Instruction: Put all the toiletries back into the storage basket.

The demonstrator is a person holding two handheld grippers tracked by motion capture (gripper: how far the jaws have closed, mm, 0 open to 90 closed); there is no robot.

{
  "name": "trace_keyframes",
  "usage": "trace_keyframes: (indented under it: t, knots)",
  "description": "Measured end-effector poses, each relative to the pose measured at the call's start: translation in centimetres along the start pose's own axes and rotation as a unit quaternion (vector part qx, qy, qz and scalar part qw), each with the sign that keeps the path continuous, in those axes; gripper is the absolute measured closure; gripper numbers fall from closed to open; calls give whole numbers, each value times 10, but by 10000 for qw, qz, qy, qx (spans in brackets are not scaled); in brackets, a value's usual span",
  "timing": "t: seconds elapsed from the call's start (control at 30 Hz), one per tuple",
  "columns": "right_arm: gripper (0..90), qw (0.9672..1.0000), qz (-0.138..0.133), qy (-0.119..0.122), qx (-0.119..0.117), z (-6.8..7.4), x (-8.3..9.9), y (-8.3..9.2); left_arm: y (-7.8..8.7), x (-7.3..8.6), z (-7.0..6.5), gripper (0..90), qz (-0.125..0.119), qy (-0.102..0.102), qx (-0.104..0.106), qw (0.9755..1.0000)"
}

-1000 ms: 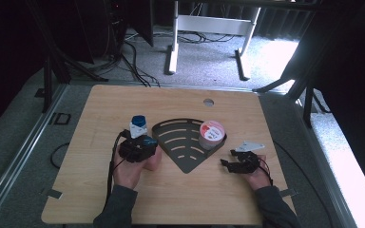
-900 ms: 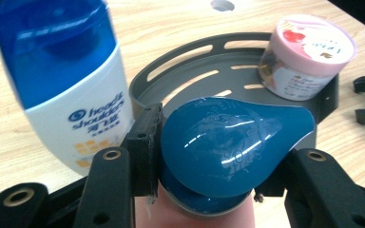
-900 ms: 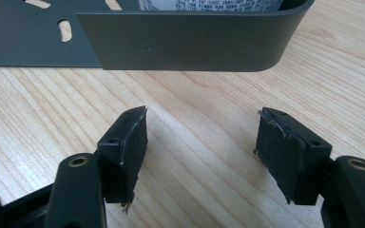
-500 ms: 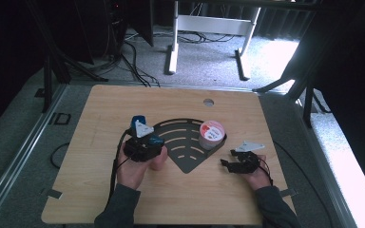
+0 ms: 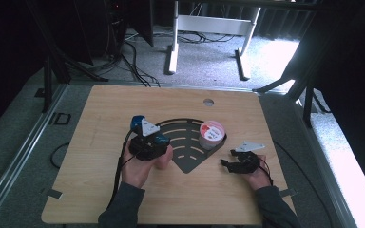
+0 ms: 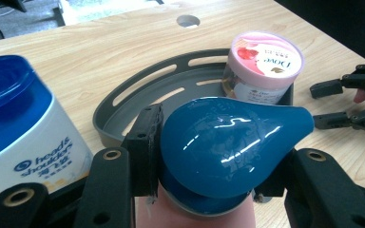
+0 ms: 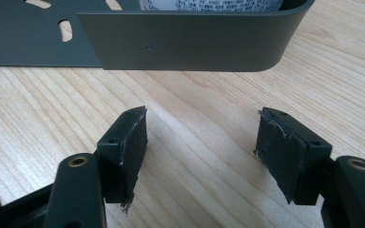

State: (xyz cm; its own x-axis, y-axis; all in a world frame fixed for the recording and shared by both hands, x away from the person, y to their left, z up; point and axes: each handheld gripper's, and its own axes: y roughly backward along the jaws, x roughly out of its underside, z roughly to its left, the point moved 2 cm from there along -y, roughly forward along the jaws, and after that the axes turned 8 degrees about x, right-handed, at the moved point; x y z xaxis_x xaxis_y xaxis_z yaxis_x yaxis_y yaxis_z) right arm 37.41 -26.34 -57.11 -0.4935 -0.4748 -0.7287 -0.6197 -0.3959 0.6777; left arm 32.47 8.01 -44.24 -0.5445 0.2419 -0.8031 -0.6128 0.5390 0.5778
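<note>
**A:** What have the left tongs (image 6: pixel 204 156) got? In the left gripper view I see a glossy teal teardrop-shaped cap (image 6: pixel 228 142), smooth plastic, on a pinkish bottle (image 6: pixel 195 218).

**B:** Yep, the black pads are clamped on either side of that cap, so it sits right between them, lower middle of the frame. In the high view that hand is left of centre, at the edge of the dark grey fan-shaped rack (image 5: pixel 190 142), metal-looking, with curved slots.

**A:** And the round tub with the pink lid (image 6: pixel 264 59)?

**B:** It's in the rack's corner, upper right. A blue-and-white shampoo bottle (image 6: pixel 24 128) stands at far left.

**A:** The right tongs (image 7: pixel 202 152)?

**B:** Open, nothing between the scuffed pads, just pale woodgrain bench (image 7: pixel 209 128), the rack's rounded wall close ahead.
</note>
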Motion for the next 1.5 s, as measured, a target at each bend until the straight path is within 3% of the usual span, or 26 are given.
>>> trace_keyframes:
  t: [0.67, 1.5]
  knots:
    - [341, 10000, -4, -3, -4, 0, 0, 0, -11, -14, -9, 530, -20, -138, 184, 9997]
    - [340, 10000, -7, 4, -9, 0, 0, 0, -31, -27, -11, 530, -7, -202, 266, 9994]
